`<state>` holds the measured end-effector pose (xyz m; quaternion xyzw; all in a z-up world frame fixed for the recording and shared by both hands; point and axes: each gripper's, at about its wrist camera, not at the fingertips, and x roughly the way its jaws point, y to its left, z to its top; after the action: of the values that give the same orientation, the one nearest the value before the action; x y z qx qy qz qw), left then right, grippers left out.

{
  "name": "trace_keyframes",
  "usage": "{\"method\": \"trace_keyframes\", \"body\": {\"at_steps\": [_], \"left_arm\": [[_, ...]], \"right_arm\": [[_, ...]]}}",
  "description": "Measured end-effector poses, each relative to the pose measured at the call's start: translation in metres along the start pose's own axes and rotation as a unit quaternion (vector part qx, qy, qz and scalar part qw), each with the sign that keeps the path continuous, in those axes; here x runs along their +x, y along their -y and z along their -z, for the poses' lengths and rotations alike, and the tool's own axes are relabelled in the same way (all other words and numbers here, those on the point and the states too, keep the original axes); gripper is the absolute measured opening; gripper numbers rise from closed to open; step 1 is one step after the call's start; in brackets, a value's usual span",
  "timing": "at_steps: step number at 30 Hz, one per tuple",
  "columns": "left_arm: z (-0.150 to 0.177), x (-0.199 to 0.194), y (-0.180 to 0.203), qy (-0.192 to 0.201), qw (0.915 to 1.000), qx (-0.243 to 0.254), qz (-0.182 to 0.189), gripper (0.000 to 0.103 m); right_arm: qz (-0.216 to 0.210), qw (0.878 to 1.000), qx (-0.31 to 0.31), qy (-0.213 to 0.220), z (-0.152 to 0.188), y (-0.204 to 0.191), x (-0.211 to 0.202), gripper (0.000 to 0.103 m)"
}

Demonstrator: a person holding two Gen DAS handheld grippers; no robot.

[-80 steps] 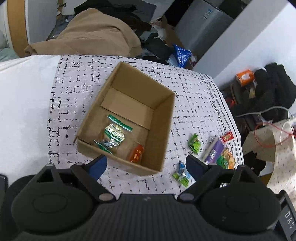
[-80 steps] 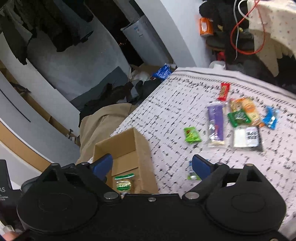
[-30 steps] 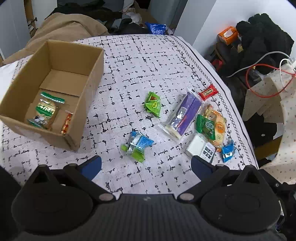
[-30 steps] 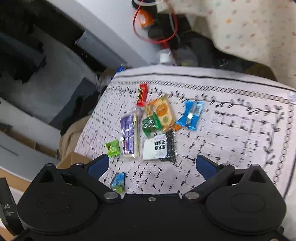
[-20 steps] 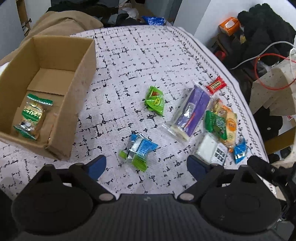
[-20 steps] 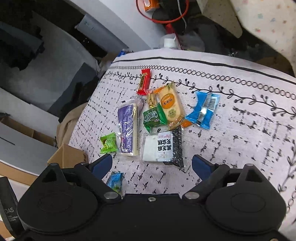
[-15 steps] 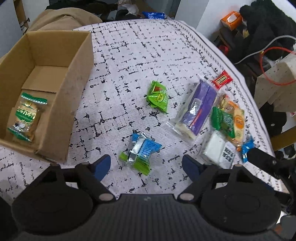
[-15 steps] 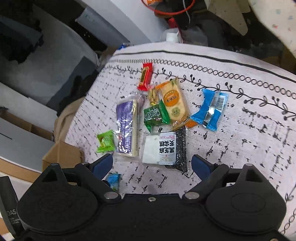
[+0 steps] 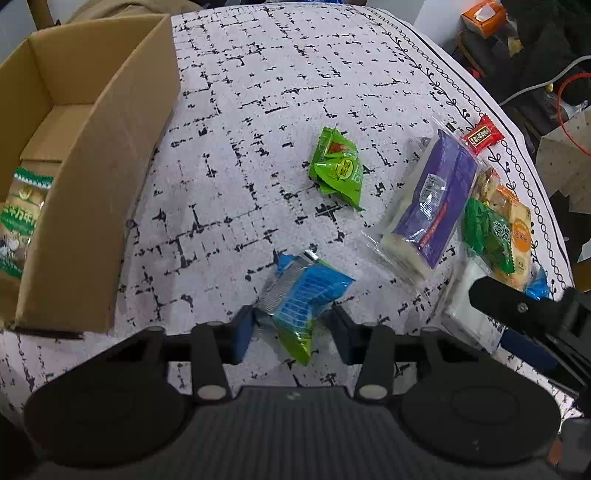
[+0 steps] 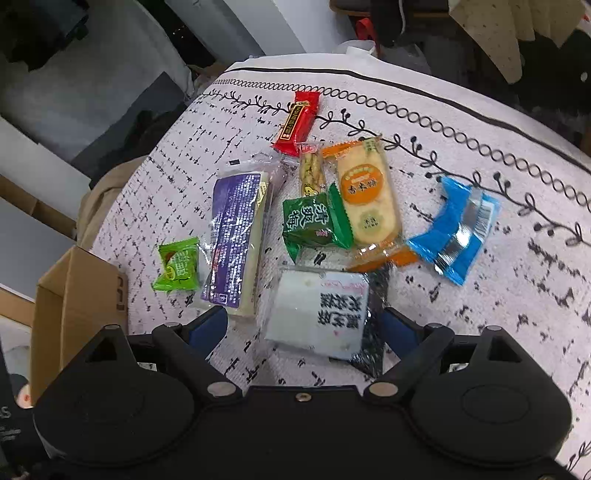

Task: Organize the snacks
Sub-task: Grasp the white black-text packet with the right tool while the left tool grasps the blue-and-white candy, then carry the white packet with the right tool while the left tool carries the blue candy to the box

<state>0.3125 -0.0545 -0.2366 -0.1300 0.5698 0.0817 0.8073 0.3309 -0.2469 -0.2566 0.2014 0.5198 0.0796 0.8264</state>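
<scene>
My left gripper (image 9: 293,330) is shut on a blue and green packet (image 9: 303,291) that lies on the patterned tablecloth (image 9: 258,110). The cardboard box (image 9: 92,147) stands to its left and holds a green and white snack (image 9: 22,218). My right gripper (image 10: 303,326) is open, its fingers on either side of a white and black packet (image 10: 317,314). Ahead of it lie a purple packet (image 10: 236,236), a light green packet (image 10: 179,264), a dark green packet (image 10: 314,221), an orange cracker pack (image 10: 367,199), a red bar (image 10: 297,122) and a blue packet (image 10: 456,229).
The tablecloth's bordered edge (image 10: 443,122) curves just past the snacks. Beyond it are an orange box (image 9: 484,14), a red cable (image 9: 569,110) and dark clothes. The right gripper's body (image 9: 524,306) reaches in at the right of the left wrist view.
Both grippers have come down toward the table. The left fingers narrowed onto the blue and green packet. The right gripper now straddles the white and black packet.
</scene>
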Motion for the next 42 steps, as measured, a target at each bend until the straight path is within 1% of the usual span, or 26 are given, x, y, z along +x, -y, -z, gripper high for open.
{"method": "trace_keyframes", "body": {"at_steps": [4,6,7,8,10,12,13,16,20,29,37,42], "left_arm": [[-0.003,0.001,0.000,0.003,1.0000,-0.003,0.007,0.037],[-0.004,0.002,-0.002,0.004,0.9999,-0.006,0.010,0.035],[-0.004,0.001,-0.003,0.005,0.9999,-0.008,0.012,0.035],[-0.004,0.000,-0.004,0.006,0.9998,-0.010,0.013,0.034],[-0.004,-0.003,-0.005,0.007,0.9998,-0.011,0.014,0.034],[-0.004,-0.007,-0.004,0.008,0.9998,-0.008,0.017,0.034],[-0.004,-0.011,-0.003,0.011,0.9998,-0.005,0.018,0.034],[-0.004,-0.025,-0.002,0.022,0.9995,-0.001,0.022,0.034],[-0.005,-0.045,-0.002,0.041,0.9989,0.001,0.021,0.034],[-0.003,-0.089,-0.010,0.077,0.9969,-0.004,0.017,0.034],[0.000,-0.128,-0.024,0.113,0.9935,-0.014,0.005,0.034],[0.003,-0.150,-0.038,0.130,0.9911,-0.028,-0.003,0.034]], "right_arm": [[0.022,1.000,-0.020,0.001,-0.001,-0.006,0.008,0.089],[0.034,0.999,-0.032,0.000,0.001,-0.008,0.010,0.082],[0.044,0.998,-0.038,-0.001,0.002,-0.009,0.010,0.072],[0.049,0.998,-0.044,-0.003,0.002,-0.009,0.010,0.070],[0.041,0.998,-0.048,-0.009,0.003,-0.009,0.008,0.062],[0.044,0.998,-0.052,-0.011,0.004,-0.011,0.005,0.059],[0.048,0.997,-0.056,-0.010,0.005,-0.013,0.003,0.054],[0.046,0.998,-0.046,-0.009,0.005,-0.014,-0.003,0.050],[0.038,0.998,-0.040,-0.005,0.006,-0.014,-0.012,0.047],[0.005,0.998,-0.046,0.031,0.009,-0.024,-0.044,0.046],[-0.034,0.996,-0.059,0.059,0.011,-0.042,-0.067,0.045],[-0.067,0.992,-0.073,0.077,0.011,-0.058,-0.079,0.045]]}}
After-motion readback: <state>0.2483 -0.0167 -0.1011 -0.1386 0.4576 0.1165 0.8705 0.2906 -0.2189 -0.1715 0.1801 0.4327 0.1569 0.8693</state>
